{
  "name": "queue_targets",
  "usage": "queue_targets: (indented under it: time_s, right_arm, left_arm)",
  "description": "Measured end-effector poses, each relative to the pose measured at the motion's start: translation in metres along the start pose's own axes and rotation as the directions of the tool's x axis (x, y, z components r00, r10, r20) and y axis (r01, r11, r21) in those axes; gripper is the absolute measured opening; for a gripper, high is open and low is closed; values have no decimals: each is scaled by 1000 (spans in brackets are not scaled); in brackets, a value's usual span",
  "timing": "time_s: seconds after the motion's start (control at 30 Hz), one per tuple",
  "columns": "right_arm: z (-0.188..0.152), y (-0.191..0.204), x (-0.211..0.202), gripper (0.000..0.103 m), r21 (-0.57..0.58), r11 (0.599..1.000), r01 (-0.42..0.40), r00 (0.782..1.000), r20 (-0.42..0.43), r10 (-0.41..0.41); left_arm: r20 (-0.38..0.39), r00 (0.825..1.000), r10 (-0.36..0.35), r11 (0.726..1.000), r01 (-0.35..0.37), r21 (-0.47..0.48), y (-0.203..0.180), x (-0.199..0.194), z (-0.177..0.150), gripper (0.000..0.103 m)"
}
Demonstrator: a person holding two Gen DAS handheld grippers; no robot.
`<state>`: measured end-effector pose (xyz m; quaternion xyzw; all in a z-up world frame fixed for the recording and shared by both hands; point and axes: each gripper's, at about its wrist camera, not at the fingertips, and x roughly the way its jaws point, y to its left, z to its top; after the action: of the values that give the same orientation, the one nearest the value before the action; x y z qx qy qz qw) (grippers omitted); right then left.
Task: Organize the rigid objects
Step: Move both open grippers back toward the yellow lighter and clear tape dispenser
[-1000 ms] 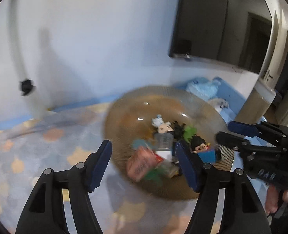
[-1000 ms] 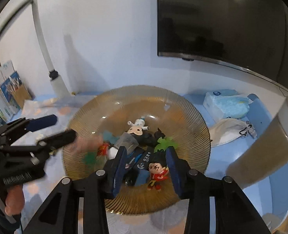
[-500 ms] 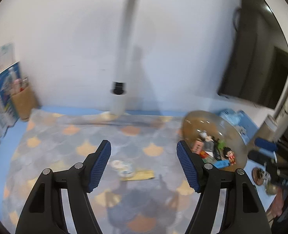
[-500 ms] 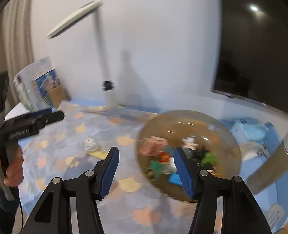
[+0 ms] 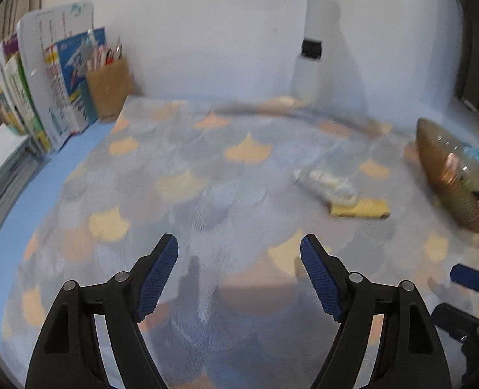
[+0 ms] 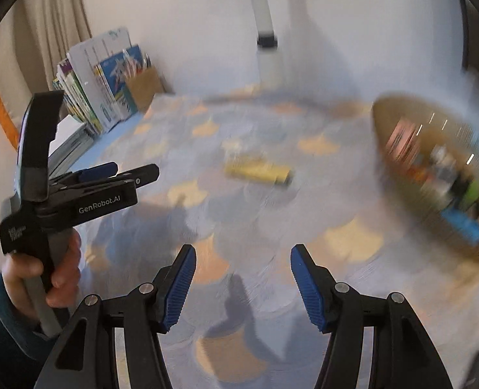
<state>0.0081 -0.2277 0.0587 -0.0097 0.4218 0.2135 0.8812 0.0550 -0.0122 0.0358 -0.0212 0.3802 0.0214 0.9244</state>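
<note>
Both views have swung away from the amber bowl [image 6: 434, 175], which filled them a second ago and now sits far right. The left hand-held gripper [image 5: 239, 275] has just been opening, its jaws apart with nothing between them over the patterned mat [image 5: 181, 175] on the bench. The right hand-held gripper [image 6: 242, 283] has also widened and is empty. Farther out lie a yellow block [image 5: 359, 209] and a blurred pale object [image 5: 325, 183], touching. The bowl holds small toys. Books [image 5: 38, 97] stand at the back left.
</note>
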Motion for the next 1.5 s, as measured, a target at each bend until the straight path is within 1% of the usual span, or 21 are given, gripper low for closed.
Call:
queue_targets:
  time_s: [0.13,0.23,0.27,0.47,0.6,0.77,0.83,1.0,1.13,1.2,1.23,1.27,1.33,1.37,1.4,1.43,1.5]
  right_arm:
    - [-9,-3,20,59,-6,999,52,998,-17,-52]
    - [-15,-8,28,60,15,999,43,999,-29,-43]
    - [-15,-7,26,60,12,999,47,999,-19,-47]
    - [-17,-9,26,61,19,997,74,997,-7,-74]
    - [-16,-13,26,62,38,997,67,998,-10,-66]
    - [-17,-11,26,68,28,997,72,997,-13,-72]
    - [-16,-12,26,76,32,997,76,997,-14,-76]
    - [-17,-16,25,76,54,996,77,997,-10,-77]
    - [-17,-15,25,76,53,995,87,996,-12,-86]
    - [-17,-15,25,76,50,995,87,996,-14,-87]
    - [-16,-15,25,76,49,995,85,996,-15,-84]
    - [-15,-15,25,76,47,996,78,997,-19,-77]
    - [-8,-14,27,76,46,998,36,998,-45,-34]
    - [0,-13,28,76,41,999,15,998,-57,-12]
    - [7,-12,29,76,29,1000,9,998,-60,-7]
    - [17,-9,31,76,1,1000,13,998,-58,-13]
    - [33,-5,41,77,-64,997,39,998,-57,-42]
  left_arm:
    - [19,999,33,999,-32,-21,7,4,-6,77]
    - [-4,999,33,999,-33,-31,9,9,-7,77]
    - [-5,999,34,999,-34,-30,9,9,-7,77]
    - [16,999,42,999,-42,5,2,5,-9,77]
    - [6,999,32,999,-32,-3,4,6,-8,77]
    - [3,1000,29,1000,-29,-4,3,6,-8,77]
    - [0,1000,28,1000,-28,-4,3,7,-8,77]
    - [-2,1000,25,1000,-25,-5,3,7,-9,77]
    - [-12,1000,13,1000,-13,11,2,9,-10,77]
    - [-37,999,-15,1000,16,26,-1,12,-7,77]
    - [-59,997,-49,998,51,22,-1,14,-5,77]
    - [-91,989,-113,993,114,3,-1,17,1,77]
    - [-110,977,-184,983,183,-20,-3,17,13,77]
    - [-110,967,-230,973,229,-19,-7,17,25,77]
    - [-115,959,-257,966,257,-14,-11,19,34,77]
    - [-128,951,-281,959,282,-11,-18,24,46,77]
    - [-151,948,-281,959,284,-4,-32,36,61,77]
